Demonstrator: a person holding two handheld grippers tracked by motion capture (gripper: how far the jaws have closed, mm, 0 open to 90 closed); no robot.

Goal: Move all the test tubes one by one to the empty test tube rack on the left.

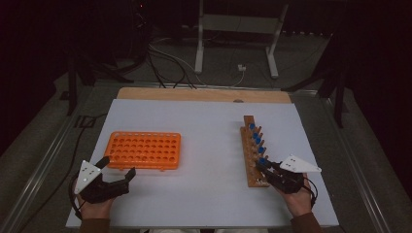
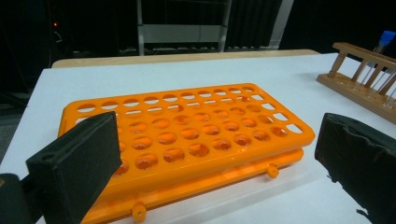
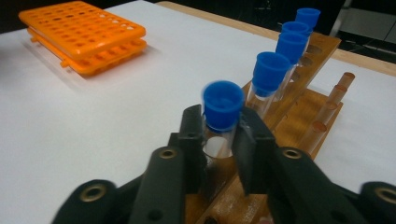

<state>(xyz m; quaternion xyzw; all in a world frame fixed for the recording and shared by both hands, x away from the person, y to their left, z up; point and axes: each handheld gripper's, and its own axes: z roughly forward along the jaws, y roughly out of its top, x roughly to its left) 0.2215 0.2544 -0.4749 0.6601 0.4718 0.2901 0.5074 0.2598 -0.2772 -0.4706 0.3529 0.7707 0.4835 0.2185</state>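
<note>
High view showed the white worktop (image 1: 209,145) taking up most of the scene, with a person's forearms coming in from the bottom edge. On its left half lay the orange rack (image 1: 143,150), flat, its rows of holes unfilled. On the right half stood the wooden rack (image 1: 252,153), long and narrow, running away from the person, with blue-capped tubes upright in a row along it. The left tongs (image 1: 118,167) rested on the worktop just in front of the orange rack's near left corner; in the left gripper view its jaws stood wide apart with the orange rack (image 2: 187,135) beyond them and nothing between. The right tongs (image 1: 265,167) sat at the near end of the wooden rack. In the right gripper view the right tongs (image 3: 220,140) were clamped on the nearest tube (image 3: 219,140), the pads pressing its clear glass from both sides just below the blue cap (image 3: 223,105). That tube stood upright in the wooden rack (image 3: 299,98), with four more capped tubes lined up behind it.
</note>
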